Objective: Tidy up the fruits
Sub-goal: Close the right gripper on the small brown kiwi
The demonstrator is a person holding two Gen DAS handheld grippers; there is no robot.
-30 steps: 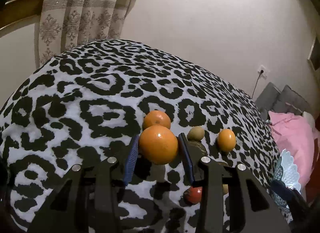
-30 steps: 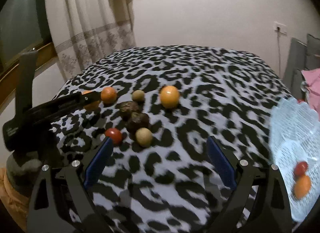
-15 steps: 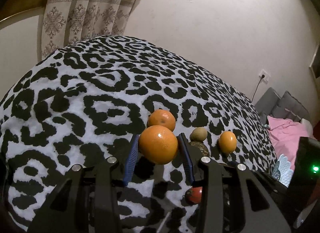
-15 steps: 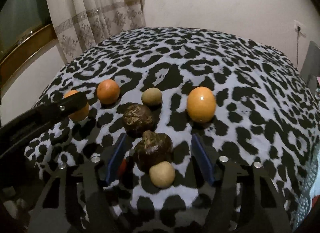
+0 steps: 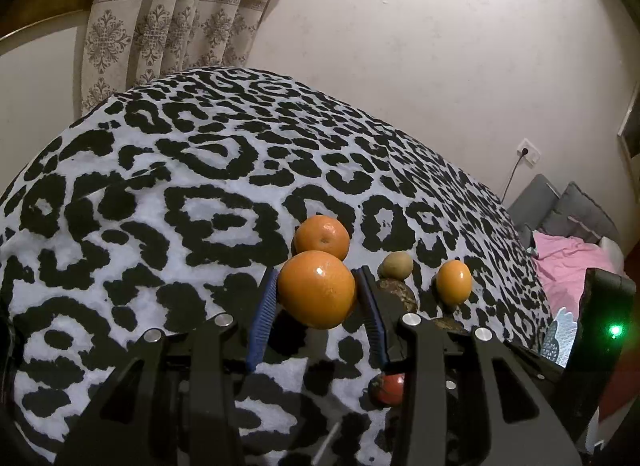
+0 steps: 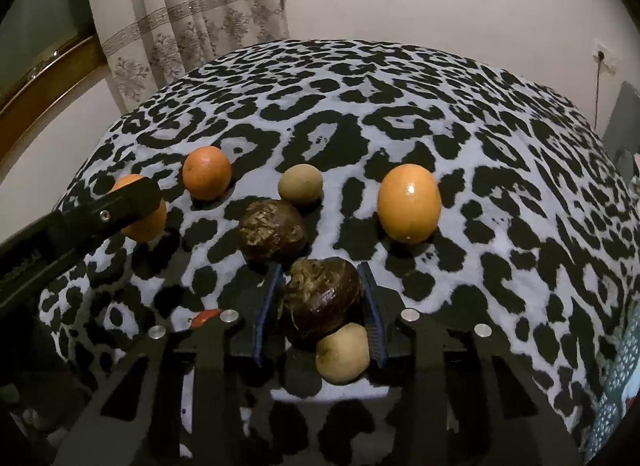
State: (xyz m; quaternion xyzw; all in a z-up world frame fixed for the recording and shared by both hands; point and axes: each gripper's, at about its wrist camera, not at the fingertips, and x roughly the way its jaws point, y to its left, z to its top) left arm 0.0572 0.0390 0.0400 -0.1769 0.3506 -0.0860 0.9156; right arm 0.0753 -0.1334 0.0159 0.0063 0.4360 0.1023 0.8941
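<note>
Left claw (image 5: pixel 316 294) grips orange (image 5: pixel 317 289); right claw (image 6: pixel 320 298) brown fruit (image 6: pixel 322 302).

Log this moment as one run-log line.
left hand-held gripper: shut on orange | right hand-held gripper: shut on dark brown fruit | surface: leopard-print cover

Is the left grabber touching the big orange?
Touching. In the left wrist view, both blue pads of the left gripper press against the big orange.
</note>
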